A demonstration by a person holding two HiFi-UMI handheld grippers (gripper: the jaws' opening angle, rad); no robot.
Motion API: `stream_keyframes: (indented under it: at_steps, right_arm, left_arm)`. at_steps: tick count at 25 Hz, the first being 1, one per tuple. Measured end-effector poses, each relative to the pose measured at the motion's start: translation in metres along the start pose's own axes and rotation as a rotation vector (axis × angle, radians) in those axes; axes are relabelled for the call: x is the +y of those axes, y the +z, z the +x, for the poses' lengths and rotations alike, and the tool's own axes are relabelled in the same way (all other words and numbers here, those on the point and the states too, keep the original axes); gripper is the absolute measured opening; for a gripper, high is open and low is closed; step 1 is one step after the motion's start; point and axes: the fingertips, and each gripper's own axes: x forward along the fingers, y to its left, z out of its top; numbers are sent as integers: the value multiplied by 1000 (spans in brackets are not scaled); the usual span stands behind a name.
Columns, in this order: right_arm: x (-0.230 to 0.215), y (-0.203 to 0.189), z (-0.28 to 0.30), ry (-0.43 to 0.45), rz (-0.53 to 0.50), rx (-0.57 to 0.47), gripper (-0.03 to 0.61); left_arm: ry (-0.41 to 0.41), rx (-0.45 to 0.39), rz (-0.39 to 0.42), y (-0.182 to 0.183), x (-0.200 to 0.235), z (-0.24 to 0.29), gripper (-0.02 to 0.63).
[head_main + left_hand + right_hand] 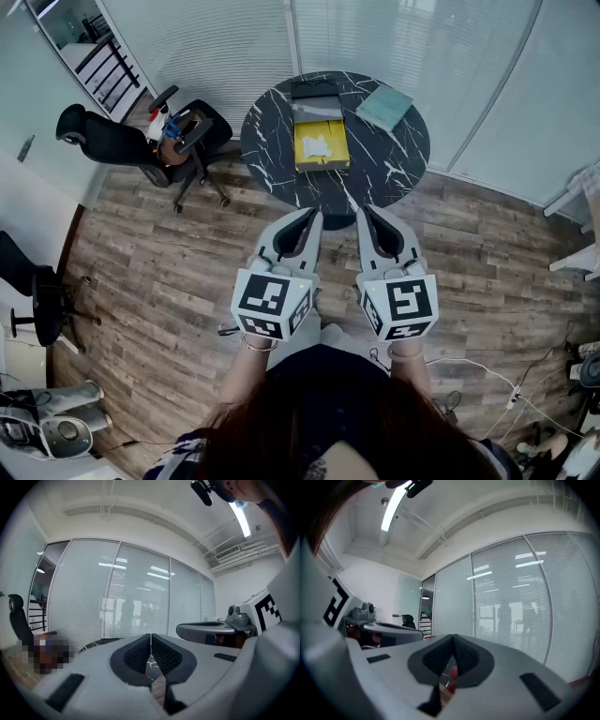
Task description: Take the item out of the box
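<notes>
Closest to us, we hold the left gripper (312,217) and right gripper (364,214) side by side, each with its jaws pressed together on nothing. Well ahead, on the round black marble table (272,150), the open yellow-lined box (336,156) holds a small white item (317,146) at its middle. A flat teal pad (384,106) lies just beside the box.

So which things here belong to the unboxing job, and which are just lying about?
Job: yellow box, open; white item inside it; left tool and right tool, both shut, empty, short of the table.

Lying about: teal book on the round table; office chair.
</notes>
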Motion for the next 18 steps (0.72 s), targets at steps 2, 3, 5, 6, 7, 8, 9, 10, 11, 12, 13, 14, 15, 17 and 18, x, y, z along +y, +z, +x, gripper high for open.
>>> stream_keyframes:
  at_steps: [2, 3, 5, 6, 7, 8, 9, 10, 11, 12, 13, 14, 15, 17, 18]
  right_arm:
    - [1, -2, 5, -3, 4, 2, 23]
    - [1, -2, 8, -4, 8, 1, 23]
    - [1, -2, 15, -4, 24, -7, 23]
    - [2, -1, 18, -4, 33, -11, 23]
    - [2, -1, 22, -4, 38, -15, 23]
    - [3, -1, 27, -5, 39, -17, 23]
    - [4, 0, 32, -6, 36, -19, 23]
    - [5, 1, 37, -9, 29, -23, 23]
    - [6, 2, 43, -11, 22, -28, 23]
    - [7, 4, 48, -11, 17, -35, 23]
    - [9, 6, 54, -9, 17, -42, 23]
    - [12, 7, 60, -5, 21, -47, 23]
    - [14, 8, 66, -1, 27, -49, 23]
    - [19, 8, 77, 1, 33, -43, 23]
    - [21, 7, 83, -2, 30, -39, 23]
  left_arm:
    - [-8, 4, 0, -1, 4, 4, 28]
    - [-12, 4, -1, 0, 7, 5, 28]
    - [-18, 1, -3, 1, 13, 9, 28]
    - [-21, -1, -3, 1, 17, 11, 28]
    - [-24, -1, -4, 1, 21, 13, 28]
    - [-27, 0, -5, 0, 25, 15, 28]
    - [-30, 0, -6, 0, 30, 18, 28]
    - [-33, 0, -7, 0, 35, 20, 28]
    - [-36, -1, -7, 1, 41, 21, 28]
    - [-39, -1, -8, 1, 47, 23, 28]
    - [-41, -1, -9, 1, 53, 25, 28]
    - [-42, -2, -10, 1, 60, 26, 28]
    - [-43, -2, -12, 1, 67, 27, 28]
    - [-45, -3, -17, 0, 80, 28, 28]
    - [-47, -3, -20, 0, 87, 29, 28]
